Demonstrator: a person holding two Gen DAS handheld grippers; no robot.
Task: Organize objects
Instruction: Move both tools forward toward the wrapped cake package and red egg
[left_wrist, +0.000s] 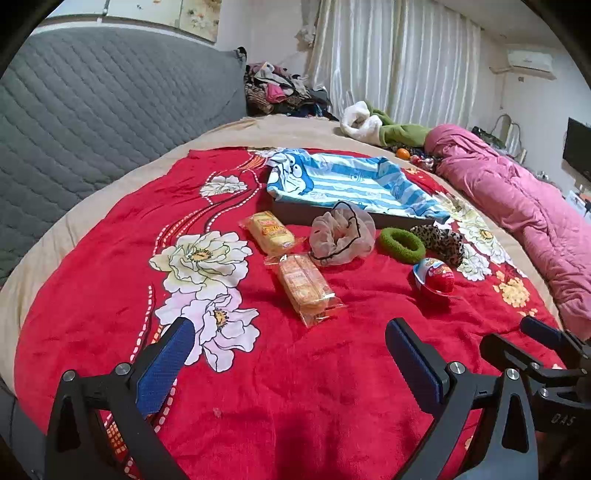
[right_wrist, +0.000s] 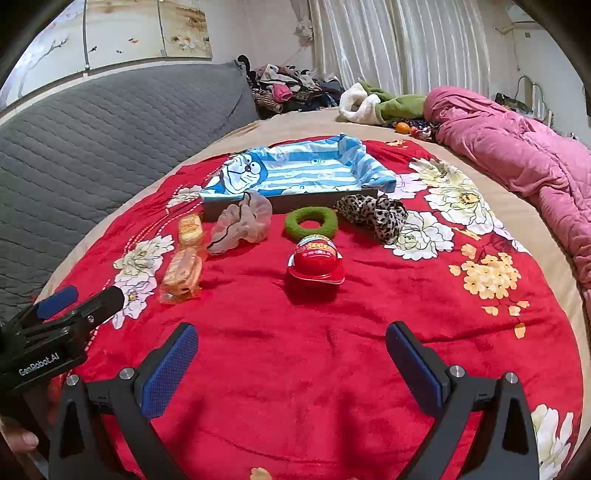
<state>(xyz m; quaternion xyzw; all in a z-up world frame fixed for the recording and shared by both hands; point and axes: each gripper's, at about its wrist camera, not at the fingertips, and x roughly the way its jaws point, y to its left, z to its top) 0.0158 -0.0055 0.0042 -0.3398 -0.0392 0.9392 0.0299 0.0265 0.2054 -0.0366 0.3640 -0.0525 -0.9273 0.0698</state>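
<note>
Items lie in a loose row on a red floral blanket (right_wrist: 295, 369) spread over the bed.

Far centre: shallow dark tray (right_wrist: 314, 202) lined with a blue-and-white striped cartoon cloth (right_wrist: 295, 170); nothing visible inside it.

Just in front of the tray, left to right in the right wrist view:
- two clear-wrapped snack cakes, one farther (right_wrist: 190, 229) and one nearer (right_wrist: 181, 275), end to end
- sheer beige scrunchie (right_wrist: 242, 221) with a thin black hair tie lying across it, its far edge at the tray's front wall
- green fuzzy hair ring (right_wrist: 311, 222), flat
- leopard-print scrunchie (right_wrist: 373, 214), crumpled, just right of the green ring

Nearer than the green ring: red egg-shaped toy package (right_wrist: 316, 264) with a printed top, standing alone.

Left tool (left_wrist: 290, 362): jaws spread fully wide, blue pads facing each other, nothing between them, touching nothing. It hangs above the near blanket, angled downward toward the snack cakes.

Right tool (right_wrist: 291, 363): likewise fully spread, empty, clear of the blanket, tilted downward and lined up with the red egg package.

The two tools sit side by side; each shows at the edge of the other's view. A fingertip (right_wrist: 26, 439) shows at the lower left of the right wrist view.
</note>
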